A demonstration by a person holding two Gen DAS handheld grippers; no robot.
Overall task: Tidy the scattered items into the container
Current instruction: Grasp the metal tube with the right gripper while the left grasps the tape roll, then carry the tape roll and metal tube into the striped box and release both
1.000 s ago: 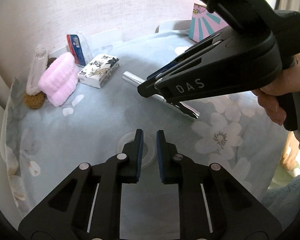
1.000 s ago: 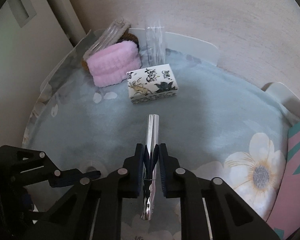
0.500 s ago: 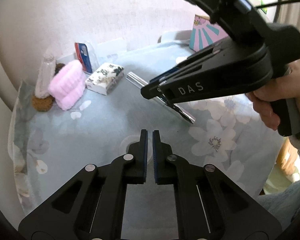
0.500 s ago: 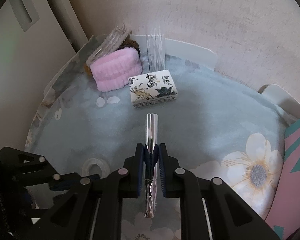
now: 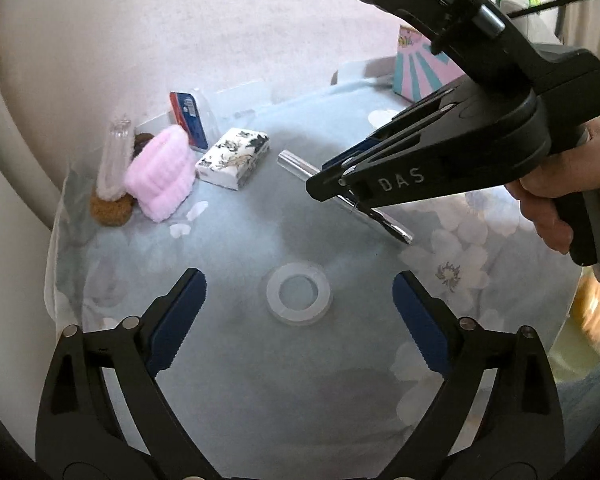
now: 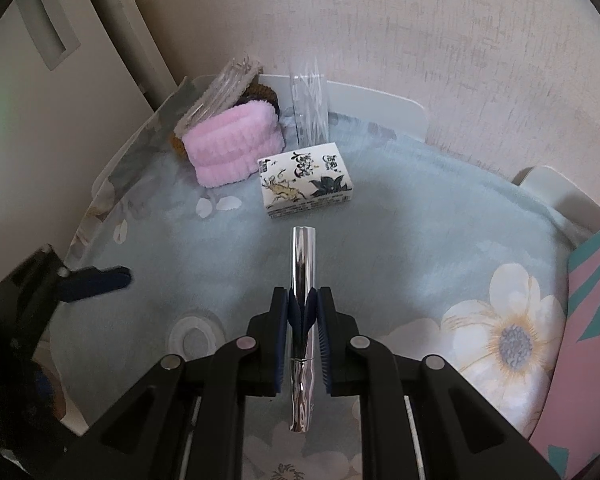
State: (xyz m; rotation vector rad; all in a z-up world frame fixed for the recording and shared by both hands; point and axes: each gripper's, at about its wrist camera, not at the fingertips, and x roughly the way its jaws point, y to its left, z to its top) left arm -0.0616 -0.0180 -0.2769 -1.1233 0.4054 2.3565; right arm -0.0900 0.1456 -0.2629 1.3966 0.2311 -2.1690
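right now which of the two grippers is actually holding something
The right gripper: shut on the chrome tube. The left gripper is wide open above the clear tape ring.

The left wrist camera looks down and forward between the left gripper's (image 5: 299, 307) fingers, close over the blue floral cloth (image 5: 240, 240), with the right gripper (image 5: 328, 190) crossing its upper right. The right wrist camera looks along the right gripper (image 6: 303, 312) toward the wall. Both catch the tape ring (image 5: 299, 293) (image 6: 194, 338), printed box (image 5: 233, 162) (image 6: 306, 184) and pink towel (image 5: 160, 178) (image 6: 232, 144) (from different sides).
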